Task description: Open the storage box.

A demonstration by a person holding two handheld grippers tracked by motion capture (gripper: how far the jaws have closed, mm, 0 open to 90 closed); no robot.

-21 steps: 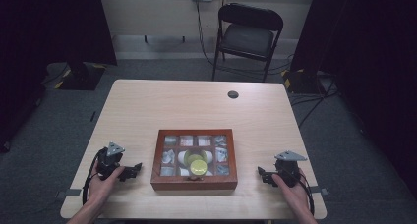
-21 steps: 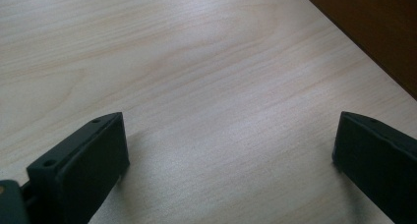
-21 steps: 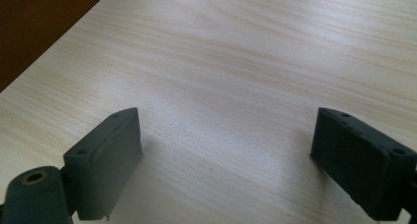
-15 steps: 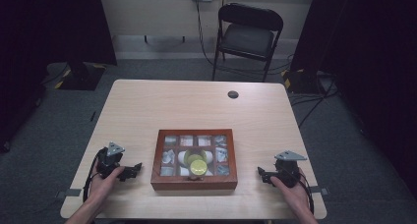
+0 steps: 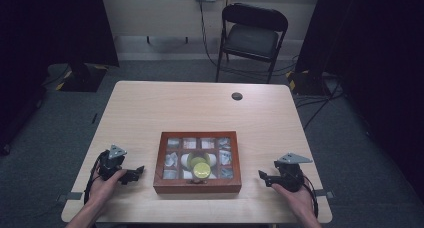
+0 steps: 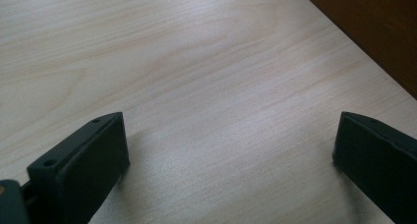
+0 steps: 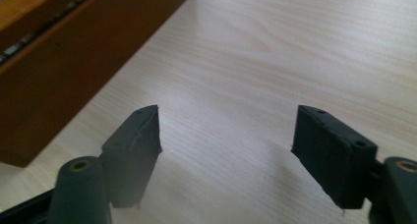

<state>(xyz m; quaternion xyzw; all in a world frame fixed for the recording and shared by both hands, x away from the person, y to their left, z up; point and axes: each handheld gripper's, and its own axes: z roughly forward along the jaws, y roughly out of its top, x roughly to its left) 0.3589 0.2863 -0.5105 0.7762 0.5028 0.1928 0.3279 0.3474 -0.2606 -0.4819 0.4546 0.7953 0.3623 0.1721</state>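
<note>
A: One bench (image 5: 150, 113), pale wood, carries everything. On it, toward the near edge and midway between the hands, lies the box (image 5: 197, 162): dark red-brown wood with a glass lid over a grid of compartments. Something round and yellow-green (image 5: 201, 168) shows near the middle of the grid, with small pale items in the cells around it; what they are I cannot tell.

B: Where does the box lie from each claw?

A: It sits between them. The left claw (image 5: 136, 172) rests on the bench just left of the box and points toward its left wall. The right claw (image 5: 263, 176) rests to the right, pointing toward the right wall. Both are near it but apart from it, and the left looks slightly the nearer.

B: The long axis?

A: Side to side across the bench, so each claw faces a short end. The clasp (image 5: 197, 180) is on the near long wall, facing the person; I judge that a lid-opening move would have to come round to that side.

B: And the claws?

A: The left claw (image 6: 231, 150) is spread wide over bare wood, gripping nothing. The right claw (image 7: 226, 145) is likewise well apart and empty, with the box (image 7: 59, 71) wall off to one side.

B: Any writing?

A: None that I can read.
</note>
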